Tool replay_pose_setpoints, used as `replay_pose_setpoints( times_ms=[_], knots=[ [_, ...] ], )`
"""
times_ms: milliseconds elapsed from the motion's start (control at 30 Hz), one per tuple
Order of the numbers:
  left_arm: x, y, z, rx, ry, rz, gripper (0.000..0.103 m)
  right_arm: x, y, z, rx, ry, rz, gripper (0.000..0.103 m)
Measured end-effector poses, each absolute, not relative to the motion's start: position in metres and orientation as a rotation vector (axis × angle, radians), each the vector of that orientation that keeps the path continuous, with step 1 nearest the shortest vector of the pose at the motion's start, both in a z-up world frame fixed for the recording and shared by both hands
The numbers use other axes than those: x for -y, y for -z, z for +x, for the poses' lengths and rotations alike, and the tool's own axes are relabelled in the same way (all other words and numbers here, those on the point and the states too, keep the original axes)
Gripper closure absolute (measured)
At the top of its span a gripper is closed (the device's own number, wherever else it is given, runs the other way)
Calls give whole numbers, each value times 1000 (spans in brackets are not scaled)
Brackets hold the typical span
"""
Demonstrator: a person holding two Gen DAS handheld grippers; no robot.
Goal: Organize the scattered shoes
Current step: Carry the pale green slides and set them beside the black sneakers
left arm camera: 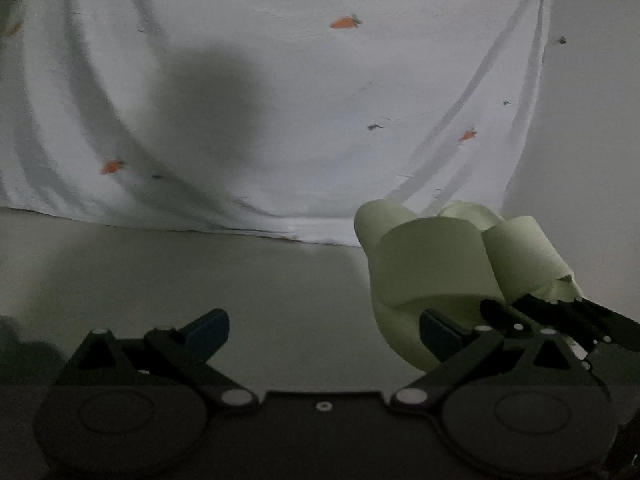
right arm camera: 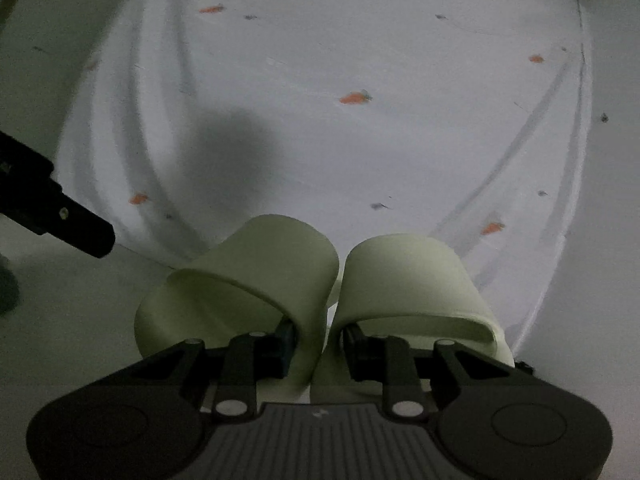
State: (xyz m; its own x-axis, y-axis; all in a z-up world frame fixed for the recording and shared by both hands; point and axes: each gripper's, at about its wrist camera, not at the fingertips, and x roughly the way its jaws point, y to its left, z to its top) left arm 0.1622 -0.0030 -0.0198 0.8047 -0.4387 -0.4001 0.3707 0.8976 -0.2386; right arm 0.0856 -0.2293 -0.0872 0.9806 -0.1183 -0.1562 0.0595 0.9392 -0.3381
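Note:
Two pale green slide slippers (right arm camera: 280, 280) stand side by side, toes toward the white cloth. My right gripper (right arm camera: 319, 346) is shut on their touching inner edges, one finger inside each slipper. In the left wrist view the same slippers (left arm camera: 436, 264) sit at the right, with the right gripper's black fingers (left arm camera: 560, 316) behind them. My left gripper (left arm camera: 324, 330) is open, with nothing between its blue-padded fingers, just left of the slippers. Its right finger (left arm camera: 438, 332) overlaps the nearer slipper's heel; whether it touches I cannot tell.
A white cloth with small orange carrot prints (left arm camera: 344, 22) hangs down to the pale floor (left arm camera: 200, 280) right behind the slippers. The left gripper's black body (right arm camera: 52, 204) juts in at the left of the right wrist view. The light is dim.

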Motion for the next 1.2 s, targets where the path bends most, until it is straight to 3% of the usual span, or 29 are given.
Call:
replay_pose_setpoints(
  times_ms=[567,867,1200],
  knots=[
    [224,57,259,-557,357,-195,0,473,131,164,-382,81,-230,74],
    [288,71,335,-592,333,-110,0,539,171,273,-455,21,-148,73],
    [336,132,429,-669,363,-80,0,591,189,387,-437,-107,-11,72]
  ],
)
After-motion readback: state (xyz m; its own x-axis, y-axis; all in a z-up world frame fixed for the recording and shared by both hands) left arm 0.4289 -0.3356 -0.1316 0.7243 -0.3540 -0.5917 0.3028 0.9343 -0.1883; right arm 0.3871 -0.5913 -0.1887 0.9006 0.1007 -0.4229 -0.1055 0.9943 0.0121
